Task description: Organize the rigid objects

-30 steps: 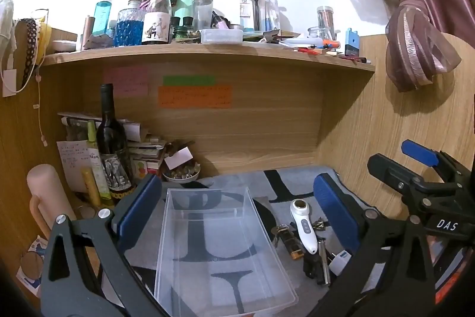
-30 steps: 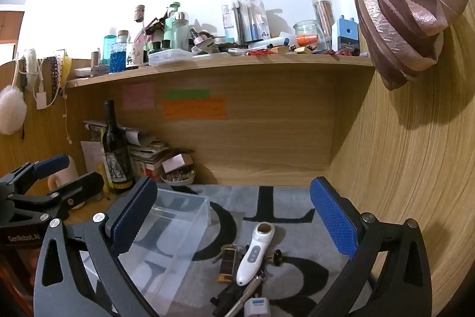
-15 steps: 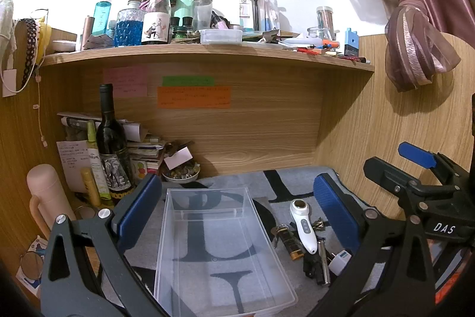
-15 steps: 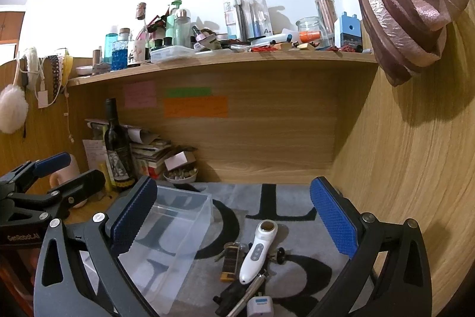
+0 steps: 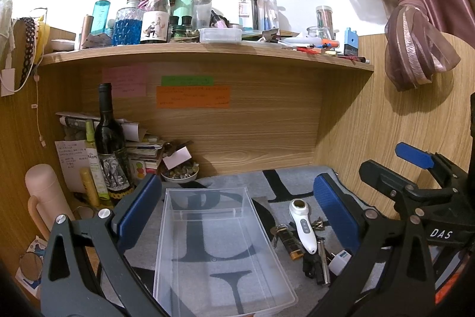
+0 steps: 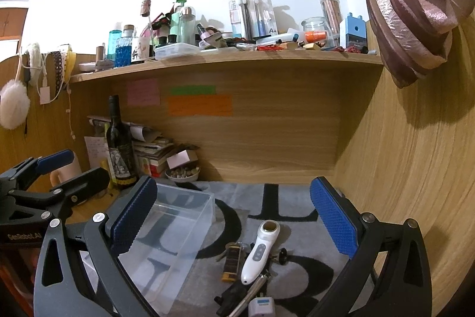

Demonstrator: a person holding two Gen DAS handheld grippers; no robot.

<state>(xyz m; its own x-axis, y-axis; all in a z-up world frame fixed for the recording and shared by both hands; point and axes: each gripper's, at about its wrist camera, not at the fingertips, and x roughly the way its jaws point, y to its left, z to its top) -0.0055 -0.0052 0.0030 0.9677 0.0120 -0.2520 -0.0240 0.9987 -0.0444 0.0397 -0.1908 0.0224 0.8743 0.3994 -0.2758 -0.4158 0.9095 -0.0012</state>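
I hold my left gripper (image 5: 237,210) level over the near end of the clear rectangular plastic bin (image 5: 219,251), its blue-padded jaws spread wide with nothing between them. The bin sits on the grey mat with large black letters (image 5: 285,183); its long axis runs from me toward the wooden back panel (image 5: 237,132), and it holds nothing. Left of the bin, against the back panel, stands a dark wine bottle (image 5: 110,144), upright.

Just right of the bin lies the cluster I am here for. The white handheld device with a round brown-capped head (image 5: 302,225) lies flat, head pointing away from me toward the back panel and slightly left, handle toward me. Touching its left side is a small brown and gold lighter (image 5: 289,241), roughly parallel to it. Nearer me are a silver metal cylinder (image 5: 323,260) and a white plug adapter with a blue face (image 5: 340,261).

My right gripper (image 6: 234,228) hovers above that cluster, well right of the bin, jaws also wide apart and holding nothing. From its camera the white device (image 6: 257,253) lies between the pads, head tilted up and to the right, with the lighter (image 6: 231,263) just left of it and the adapter (image 6: 262,305) at the near edge.
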